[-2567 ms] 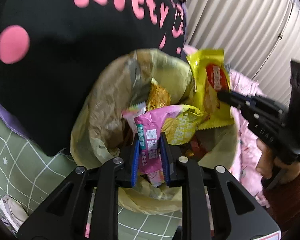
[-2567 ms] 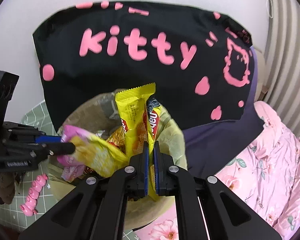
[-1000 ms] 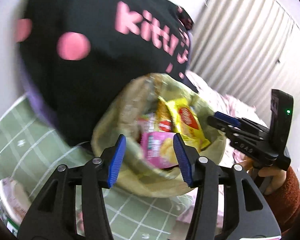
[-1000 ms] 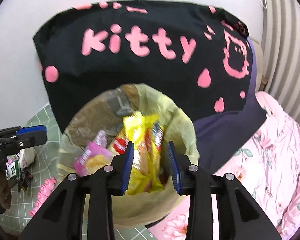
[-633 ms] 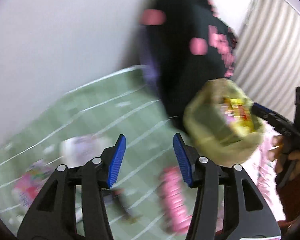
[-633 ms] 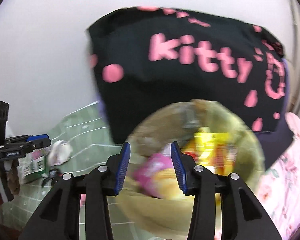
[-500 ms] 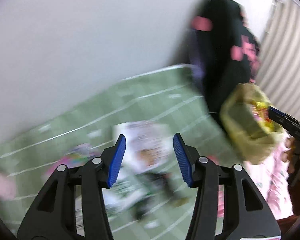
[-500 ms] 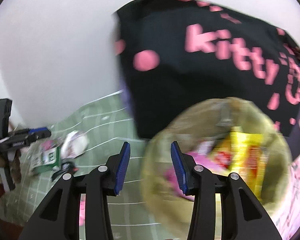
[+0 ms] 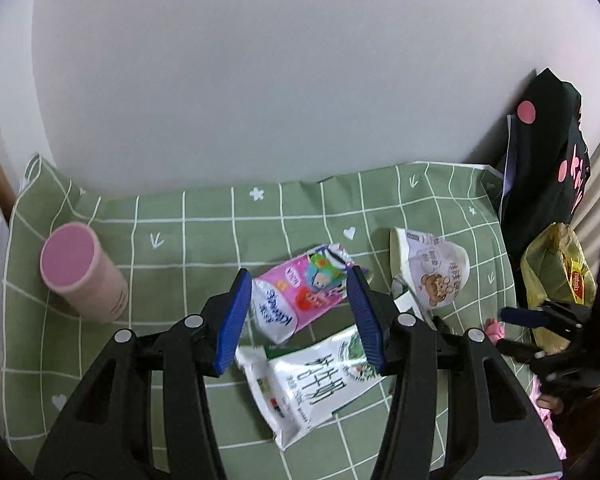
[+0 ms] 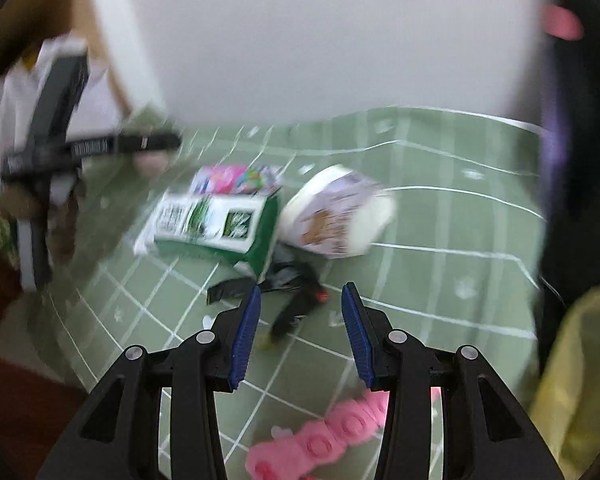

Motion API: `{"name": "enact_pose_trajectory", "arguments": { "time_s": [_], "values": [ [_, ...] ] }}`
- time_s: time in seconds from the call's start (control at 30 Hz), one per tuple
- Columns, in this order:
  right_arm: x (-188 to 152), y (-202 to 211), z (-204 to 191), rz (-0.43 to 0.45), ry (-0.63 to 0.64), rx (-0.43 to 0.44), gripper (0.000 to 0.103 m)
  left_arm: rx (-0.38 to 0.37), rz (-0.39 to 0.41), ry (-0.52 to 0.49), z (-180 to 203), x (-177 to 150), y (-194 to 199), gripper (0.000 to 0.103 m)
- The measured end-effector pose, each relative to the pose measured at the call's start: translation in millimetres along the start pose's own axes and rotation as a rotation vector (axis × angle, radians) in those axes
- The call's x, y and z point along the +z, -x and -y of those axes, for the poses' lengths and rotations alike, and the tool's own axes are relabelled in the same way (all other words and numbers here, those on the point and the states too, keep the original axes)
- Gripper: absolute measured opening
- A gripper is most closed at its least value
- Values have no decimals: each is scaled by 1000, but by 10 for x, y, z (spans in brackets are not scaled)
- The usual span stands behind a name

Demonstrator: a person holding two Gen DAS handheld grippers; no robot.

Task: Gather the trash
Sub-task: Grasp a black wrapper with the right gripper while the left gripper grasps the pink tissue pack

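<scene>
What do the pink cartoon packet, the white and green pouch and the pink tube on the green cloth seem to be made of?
The pink cartoon packet looks like thin glossy plastic film: it is crinkled and catches the light. The white and green pouch seems the same sort of printed film, creased and lying flat. The pink tube has a matte, even surface, perhaps cardboard or plastic; I cannot tell which.

**Green checked cloth and what lies on it**

A green cloth (image 9: 188,236) with a white grid covers the surface. On it stand a pink tube (image 9: 82,274) at the left and, near the middle, a pink snack wrapper (image 9: 300,292), a green-and-white packet (image 9: 312,380) and a crumpled white paper cup (image 9: 432,272) on its side. A black scrap (image 10: 284,292) lies just beside the packet (its make unclear), and a pink knobbly toy (image 10: 332,440) lies nearer the camera.
</scene>
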State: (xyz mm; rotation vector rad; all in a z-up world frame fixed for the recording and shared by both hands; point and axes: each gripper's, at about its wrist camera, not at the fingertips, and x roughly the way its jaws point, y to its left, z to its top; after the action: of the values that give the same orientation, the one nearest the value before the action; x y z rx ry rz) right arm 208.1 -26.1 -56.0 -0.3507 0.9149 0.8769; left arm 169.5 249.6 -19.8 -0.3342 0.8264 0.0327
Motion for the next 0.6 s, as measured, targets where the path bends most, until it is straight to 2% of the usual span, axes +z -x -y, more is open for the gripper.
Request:
{"name": "enact_pose_trajectory", "arguments": {
  "time_s": [0.1,0.2,0.33,0.47,0.5,0.53,0.6],
  "values": [
    [47,-214,-2,-45,7,1,40,0,-8,-1,-27,-40,24,47],
    [99,-349,65,-64,-17,44,40,11,-23,7,-75,-65,2,47],
    [145,-536,38,-93,30,69,40,5,-41,5,-113,-69,-48,47],
    [149,-679,46,-119,30,102,39,13,-74,-48,-72,-20,-171,47],
    [152,-683,46,-123,29,108,38,16,-81,-55,-66,-7,-196,47],
    [147,-677,44,-131,31,110,31,16,-88,-61,-61,11,-229,47],
    [132,-670,33,-137,36,103,29,24,-97,-70,-62,47,-298,47]
  ]
}}
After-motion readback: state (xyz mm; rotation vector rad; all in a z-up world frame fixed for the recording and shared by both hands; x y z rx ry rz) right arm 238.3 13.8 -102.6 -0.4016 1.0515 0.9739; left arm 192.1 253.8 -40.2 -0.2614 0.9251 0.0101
